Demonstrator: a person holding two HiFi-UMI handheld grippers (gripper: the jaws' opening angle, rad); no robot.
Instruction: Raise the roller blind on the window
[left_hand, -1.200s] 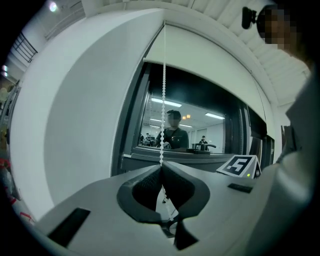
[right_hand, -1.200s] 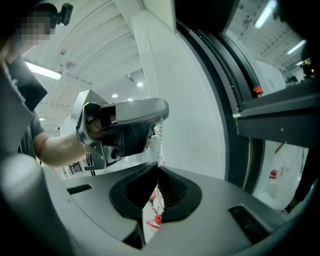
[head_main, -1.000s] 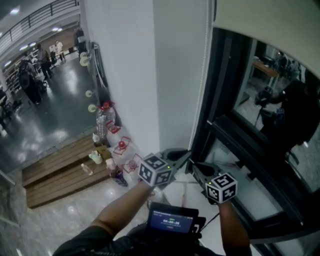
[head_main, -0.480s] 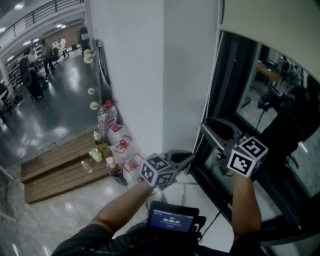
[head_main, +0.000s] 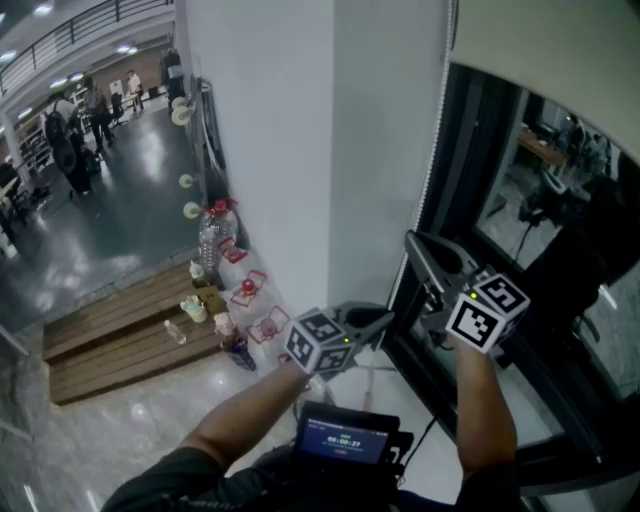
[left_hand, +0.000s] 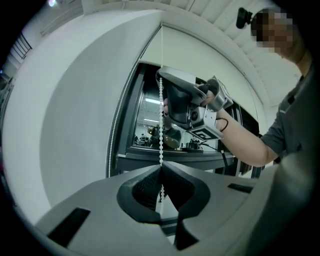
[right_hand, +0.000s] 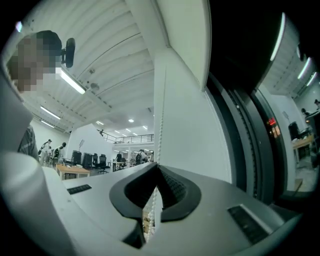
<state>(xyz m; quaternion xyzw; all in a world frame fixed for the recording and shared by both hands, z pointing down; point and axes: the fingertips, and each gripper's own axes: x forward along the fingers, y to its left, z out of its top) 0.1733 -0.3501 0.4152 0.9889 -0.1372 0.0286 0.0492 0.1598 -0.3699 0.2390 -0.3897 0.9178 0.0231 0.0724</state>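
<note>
1. Nearest the camera, a small lit screen (head_main: 345, 440) sits at the person's chest, with both bare forearms reaching out past it.
2. The left tool (head_main: 388, 317) points level toward the window corner. Its jaws are pressed together on the bead chain (left_hand: 161, 125), which rises straight up from between them.
3. The right tool (head_main: 414, 244) is above the left one on the same bead chain and tilts slightly upward. Its jaws have just been closing, and the chain runs between them, pinched where the tips meet.
4. The bead chain hangs just beside the edge of the white wall (head_main: 300, 150), along the dark frame of the window (head_main: 470, 150), and leads up to the roller blind (head_main: 540, 50).
5. The roller blind covers only the top of the window. The glass below its lower edge is bare and shows dim reflections.
6. Further off to the left, bottles (head_main: 210, 235) and small red-and-white items stand at the foot of the wall, beside a low wooden platform (head_main: 110, 345).
7. Beyond that lies a glossy dark floor (head_main: 130, 220), with people standing well away.
</note>
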